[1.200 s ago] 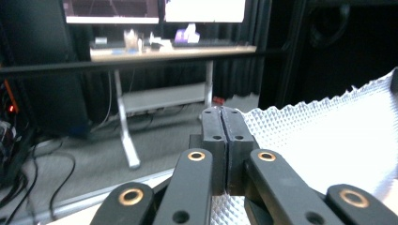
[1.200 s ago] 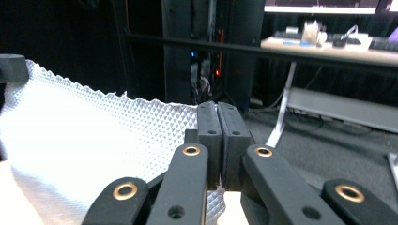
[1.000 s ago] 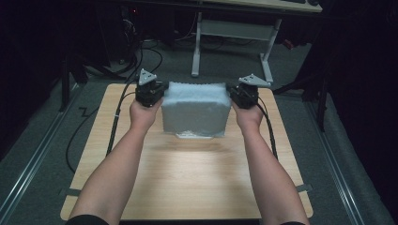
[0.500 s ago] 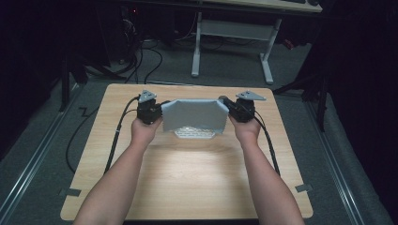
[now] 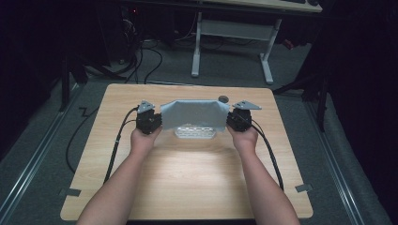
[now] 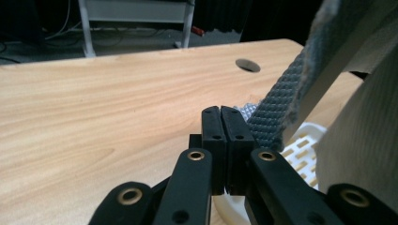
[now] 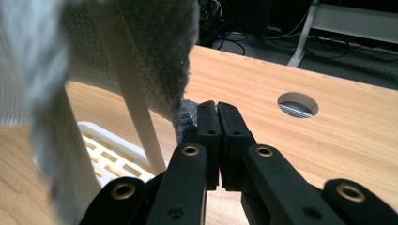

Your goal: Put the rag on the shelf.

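One grey cloth [image 5: 195, 112] hangs at the centre of the frame, over one white slotted basket [image 5: 195, 133]. Two grippers, left [image 5: 162, 123] and right [image 5: 228, 121], flank it. One desk [image 5: 187, 183] carries them, with one round hole [image 5: 223, 99] at its upper right.

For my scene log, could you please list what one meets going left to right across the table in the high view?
Left tool's cable → left tool → grey cloth stretched over a white basket → right tool → right tool's cable.
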### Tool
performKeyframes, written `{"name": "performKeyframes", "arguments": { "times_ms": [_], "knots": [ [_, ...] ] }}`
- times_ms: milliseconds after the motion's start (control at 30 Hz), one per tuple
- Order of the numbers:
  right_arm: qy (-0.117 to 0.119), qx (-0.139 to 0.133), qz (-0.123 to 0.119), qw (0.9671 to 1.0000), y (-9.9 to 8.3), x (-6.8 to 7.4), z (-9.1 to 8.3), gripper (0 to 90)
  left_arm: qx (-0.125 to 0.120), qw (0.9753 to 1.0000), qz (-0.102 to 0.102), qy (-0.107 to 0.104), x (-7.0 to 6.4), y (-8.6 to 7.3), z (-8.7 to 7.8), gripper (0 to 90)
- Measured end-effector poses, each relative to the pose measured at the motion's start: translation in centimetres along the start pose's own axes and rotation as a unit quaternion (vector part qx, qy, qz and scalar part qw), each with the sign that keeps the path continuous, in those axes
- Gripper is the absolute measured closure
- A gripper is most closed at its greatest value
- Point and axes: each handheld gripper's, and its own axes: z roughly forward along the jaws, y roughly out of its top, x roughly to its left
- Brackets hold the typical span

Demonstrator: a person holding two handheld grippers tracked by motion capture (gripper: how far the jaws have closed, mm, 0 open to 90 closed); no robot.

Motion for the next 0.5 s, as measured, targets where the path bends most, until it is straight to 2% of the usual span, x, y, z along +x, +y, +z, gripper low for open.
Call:
{"name": "performKeyframes", "arguments": {
  "times_ms": [333,367,433,467,500],
  "knots": [
    [0.0,0.006,0.004,1.0,-1.2,-0.1,0.2,87.7,0.0,1.0,-0.005,0.003,0.0,-0.6,0.1,87.5],
    [-0.001,0.007,0.004,1.0,-1.2,-0.1,0.2,83.9,-0.002,1.0,-0.005,0.005,0.0,-0.6,0.1,82.0],
    [-0.001,0.007,0.006,1.0,-1.2,0.0,0.2,81.8,-0.005,0.9999,-0.008,0.007,0.1,-0.6,-0.1,78.1],
    [-0.003,0.007,0.005,1.0,-1.2,0.0,0.2,79.3,-0.007,0.9998,-0.01,0.012,0.2,-0.5,-0.2,78.1],
    [-0.007,0.008,0.004,0.9999,-1.1,-0.1,0.2,76.1,-0.009,0.9998,-0.011,0.015,0.3,-0.4,-0.3,74.4]
  ]
}}
